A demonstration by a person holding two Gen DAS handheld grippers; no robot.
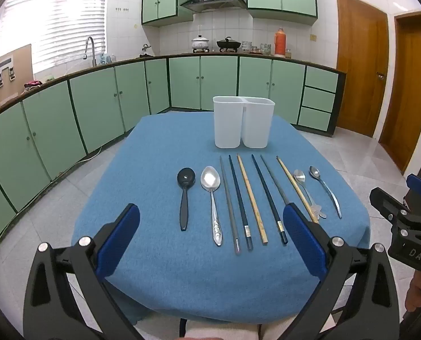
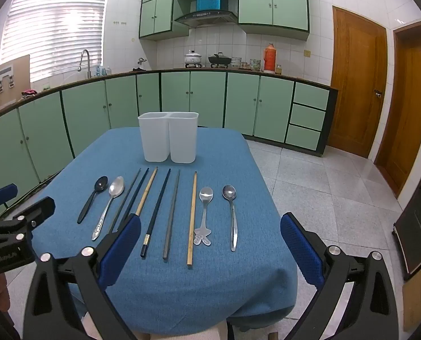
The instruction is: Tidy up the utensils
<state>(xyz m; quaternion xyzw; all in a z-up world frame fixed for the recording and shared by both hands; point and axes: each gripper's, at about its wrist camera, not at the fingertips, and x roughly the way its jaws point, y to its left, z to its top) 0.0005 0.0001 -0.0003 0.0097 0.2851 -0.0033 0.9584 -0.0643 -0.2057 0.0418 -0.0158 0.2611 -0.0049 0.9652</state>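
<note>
A white two-compartment holder [image 1: 243,121] [image 2: 168,136] stands at the far side of the blue table [image 1: 159,153] [image 2: 233,158]. In front of it lies a row of utensils: a black spoon [image 1: 185,195] [image 2: 93,198], a large silver spoon [image 1: 212,198] [image 2: 110,204], several chopsticks [image 1: 251,198] [image 2: 172,212], and two small silver spoons [image 1: 325,189] [image 2: 231,215]. My left gripper [image 1: 210,221] is open and empty above the near edge. My right gripper [image 2: 210,232] is open and empty, also near the front.
Green kitchen cabinets [image 1: 97,99] run along the back and left, with a sink, pots and an orange flask [image 1: 280,42] on the counter. Wooden doors [image 1: 360,73] stand at the right. Tiled floor surrounds the table.
</note>
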